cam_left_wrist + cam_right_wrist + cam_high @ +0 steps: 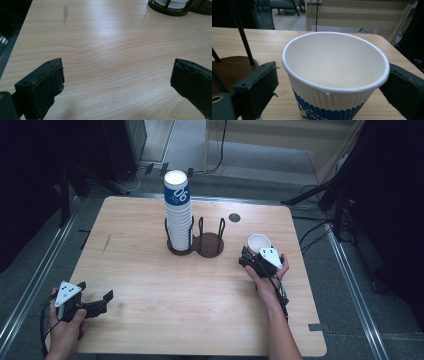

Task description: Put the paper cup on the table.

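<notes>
Your right gripper [251, 256], jaws spread wide and gripping nothing, brackets a ribbed paper cup [335, 77] standing upright at four o'clock from the cup holder [196, 245]: light, thin-walled, easily crushed, best pinched gently across its ribbed sides below the rim.

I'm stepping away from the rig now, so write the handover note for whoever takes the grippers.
Right gripper: jaws open around the single paper cup, which stands upright on the table right of the holder; a gap shows at the left pad, contact at the right pad is unclear.
Left gripper: open, nothing between the jaws, near the table's front left.
Cup stack sits in the left ring of the dark two-ring holder; the right ring is free.
Done: one cup stands apart from the stack.
Left: probably further cups.
</notes>
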